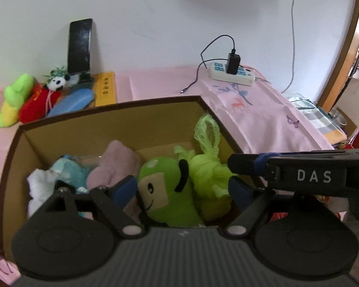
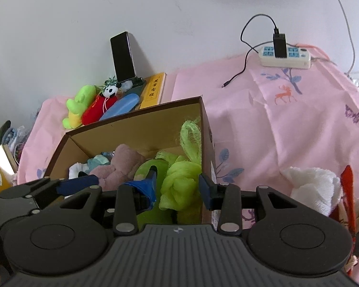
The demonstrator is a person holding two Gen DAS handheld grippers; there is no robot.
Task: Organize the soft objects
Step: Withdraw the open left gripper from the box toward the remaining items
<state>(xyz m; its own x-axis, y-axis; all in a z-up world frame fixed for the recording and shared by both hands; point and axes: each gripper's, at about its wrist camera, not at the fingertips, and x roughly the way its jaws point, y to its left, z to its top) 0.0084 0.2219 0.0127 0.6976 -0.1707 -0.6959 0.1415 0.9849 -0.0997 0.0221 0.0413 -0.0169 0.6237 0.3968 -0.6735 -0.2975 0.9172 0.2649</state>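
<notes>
Above the cardboard box (image 1: 59,129) your left claw (image 1: 183,189) stands wide, with the green plush toy (image 1: 165,191) lying loose between its pads, inside the box. Beside that toy, also in the box, you see the lime mesh sponge (image 1: 203,167), a pink plush (image 1: 117,165) and a pale blue item (image 1: 67,167). Your right claw (image 2: 177,189) hangs over the box's right side, jaws apart with the sponge between them; you cannot tell whether the pads press it. Behind the box lie a green-yellow plush (image 2: 77,105) and a panda toy (image 2: 109,95). Right of the box lies a white towel (image 2: 313,186).
</notes>
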